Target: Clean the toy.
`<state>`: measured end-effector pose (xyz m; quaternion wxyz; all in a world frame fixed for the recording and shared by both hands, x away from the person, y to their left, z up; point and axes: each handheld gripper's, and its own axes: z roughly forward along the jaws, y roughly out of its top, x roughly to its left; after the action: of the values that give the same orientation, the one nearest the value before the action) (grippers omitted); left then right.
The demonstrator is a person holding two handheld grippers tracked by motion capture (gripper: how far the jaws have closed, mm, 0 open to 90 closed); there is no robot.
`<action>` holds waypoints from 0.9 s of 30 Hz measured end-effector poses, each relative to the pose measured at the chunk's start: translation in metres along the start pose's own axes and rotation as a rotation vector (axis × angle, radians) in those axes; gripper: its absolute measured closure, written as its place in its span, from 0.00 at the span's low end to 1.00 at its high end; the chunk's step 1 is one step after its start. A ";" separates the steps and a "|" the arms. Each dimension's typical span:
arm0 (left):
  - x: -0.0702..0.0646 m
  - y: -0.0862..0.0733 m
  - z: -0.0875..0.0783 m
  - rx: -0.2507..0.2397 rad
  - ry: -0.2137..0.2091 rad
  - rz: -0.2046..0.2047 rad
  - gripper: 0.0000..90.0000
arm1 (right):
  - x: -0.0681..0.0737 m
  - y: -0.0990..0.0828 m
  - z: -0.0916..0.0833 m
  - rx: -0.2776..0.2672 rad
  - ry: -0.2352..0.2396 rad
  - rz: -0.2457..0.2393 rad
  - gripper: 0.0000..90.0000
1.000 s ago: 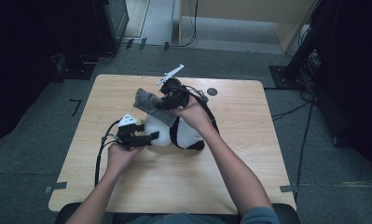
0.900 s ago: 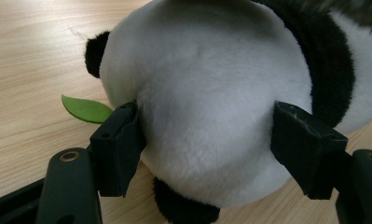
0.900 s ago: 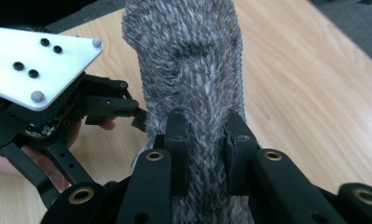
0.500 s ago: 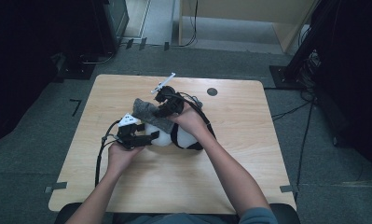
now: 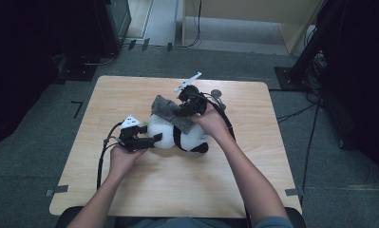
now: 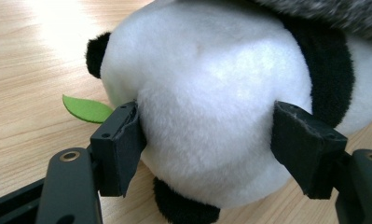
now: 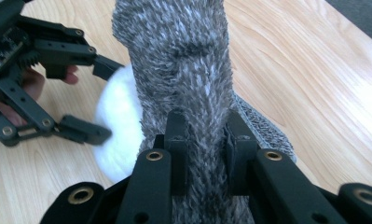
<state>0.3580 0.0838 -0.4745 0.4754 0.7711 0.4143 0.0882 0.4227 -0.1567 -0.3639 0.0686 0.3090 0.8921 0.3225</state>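
Two grippers in play: you are working both on one soft toy at the middle of the table [image 5: 130,199].
Toy: plush panda [image 5: 177,135] is lying on its side at frame centre in the high view, black limbs toward lower right.
Left gripper [image 6: 207,140]: you are clamping the panda's white rounded end; both pads are sinking into the fur, jaws standing wide around it.
Right gripper [image 7: 206,140]: you are pinching a grey fuzzy sock [image 7: 183,65], jaws nearly together with the fabric bunched between them.
Sock position: it is draping over the top of the panda, running toward upper left in the high view [image 5: 170,111].
Green leaf [image 6: 86,109]: felt piece is lying flat on the wood, just beside the panda, at centre left of the left gripper view.
Step in hand (judgement): you are dressing or covering the panda with the sock while bracing the body.
Next move (judgement): it is calling for a steady left hold and a right-hand pull that works the sock further over the body; whether the sock opening is around the toy is not readable.
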 end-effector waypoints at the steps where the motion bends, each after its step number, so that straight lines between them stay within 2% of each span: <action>1: 0.000 0.000 0.000 0.000 0.000 0.000 0.31 | -0.001 -0.002 -0.003 0.000 -0.007 0.000 0.84; 14: 0.000 -0.001 0.000 -0.003 -0.003 -0.001 0.31 | -0.025 -0.032 -0.034 -0.026 -0.059 0.050 0.84; 21: 0.001 0.000 0.000 -0.001 -0.008 -0.007 0.31 | -0.034 -0.046 -0.044 -0.045 -0.068 0.086 0.84; 24: 0.001 -0.001 0.001 -0.001 -0.007 -0.007 0.31 | -0.035 -0.048 -0.047 -0.055 -0.067 0.098 0.84; 27: 0.001 0.000 0.001 -0.001 -0.007 -0.008 0.31 | -0.031 -0.043 -0.051 -0.078 -0.057 0.090 0.84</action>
<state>0.3586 0.0841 -0.4754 0.4776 0.7694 0.4159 0.0837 0.4093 -0.2281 -0.3525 0.0914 0.3547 0.8617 0.3511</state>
